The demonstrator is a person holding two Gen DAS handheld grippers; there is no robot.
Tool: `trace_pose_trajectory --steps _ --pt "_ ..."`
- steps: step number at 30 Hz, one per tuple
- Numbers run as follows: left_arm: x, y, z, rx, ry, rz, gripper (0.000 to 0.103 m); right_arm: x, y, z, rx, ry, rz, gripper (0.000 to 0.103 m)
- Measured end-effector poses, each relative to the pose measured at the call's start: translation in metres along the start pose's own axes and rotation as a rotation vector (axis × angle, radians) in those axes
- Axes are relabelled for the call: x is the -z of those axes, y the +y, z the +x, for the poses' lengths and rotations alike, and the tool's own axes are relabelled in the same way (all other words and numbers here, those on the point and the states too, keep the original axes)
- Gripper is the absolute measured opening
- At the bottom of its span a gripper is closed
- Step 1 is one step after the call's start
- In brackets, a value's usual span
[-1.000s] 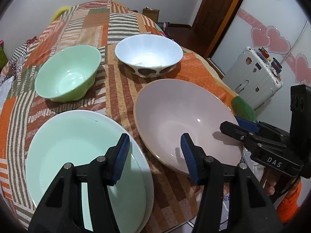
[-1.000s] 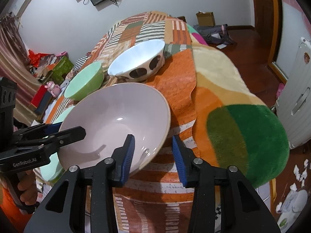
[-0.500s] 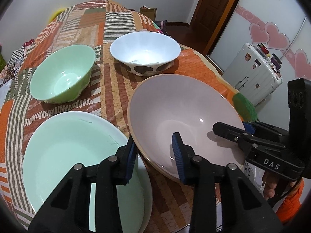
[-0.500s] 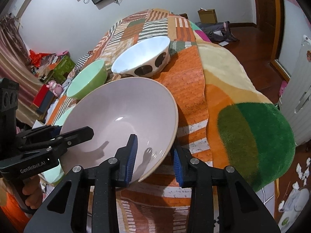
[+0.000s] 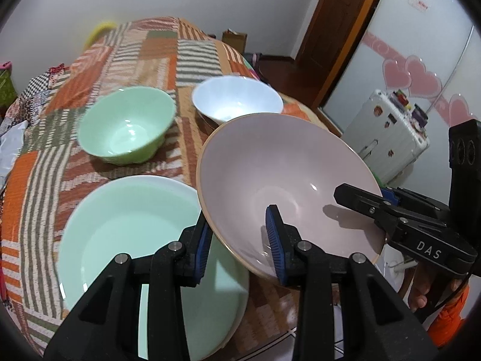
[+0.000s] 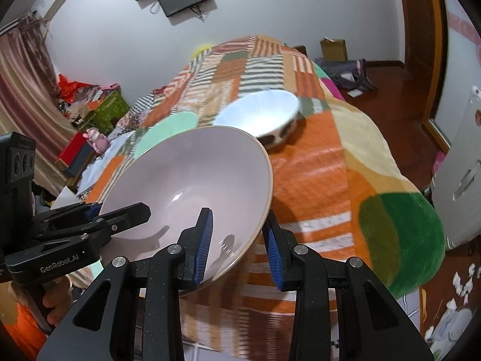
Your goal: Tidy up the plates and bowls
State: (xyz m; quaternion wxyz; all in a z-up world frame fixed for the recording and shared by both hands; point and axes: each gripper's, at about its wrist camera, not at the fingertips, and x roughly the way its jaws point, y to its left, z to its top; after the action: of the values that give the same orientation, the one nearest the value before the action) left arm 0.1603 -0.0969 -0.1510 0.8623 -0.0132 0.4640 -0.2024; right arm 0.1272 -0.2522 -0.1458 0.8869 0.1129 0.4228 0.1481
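Observation:
A large pale pink plate is held off the table, tilted. My left gripper is shut on its near left rim, and my right gripper is shut on its near right rim. The pink plate also shows in the right wrist view. A large mint green plate lies on the table just left of and below the pink plate. A mint green bowl and a white bowl with dark spots stand farther back.
The table carries a striped orange patchwork cloth. Its right end has an orange, cream and green blanket. A white suitcase stands on the floor to the right. Boxes and toys sit on the left.
Both grippers closed on the pink plate's rim and lifted it off the table. It now tilts and hangs partly over the mint green plate.

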Motion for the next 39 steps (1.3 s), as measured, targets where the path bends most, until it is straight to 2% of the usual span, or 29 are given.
trace_pose_trajectory --steps 10,21,32,39 --pt "0.012 0.040 -0.050 -0.036 -0.091 -0.056 0.035 -0.008 0.050 0.011 -0.046 -0.006 -0.081 0.031" --pt "0.042 0.096 -0.095 -0.100 -0.158 -0.149 0.035 -0.007 0.113 0.031 -0.103 0.015 -0.200 0.031" --pt "0.074 0.154 -0.129 -0.189 -0.189 -0.246 0.035 -0.001 0.178 0.059 -0.168 0.059 -0.299 0.031" --pt "0.093 0.185 -0.139 -0.237 -0.180 -0.296 0.035 0.003 0.213 0.080 -0.200 0.087 -0.343 0.031"
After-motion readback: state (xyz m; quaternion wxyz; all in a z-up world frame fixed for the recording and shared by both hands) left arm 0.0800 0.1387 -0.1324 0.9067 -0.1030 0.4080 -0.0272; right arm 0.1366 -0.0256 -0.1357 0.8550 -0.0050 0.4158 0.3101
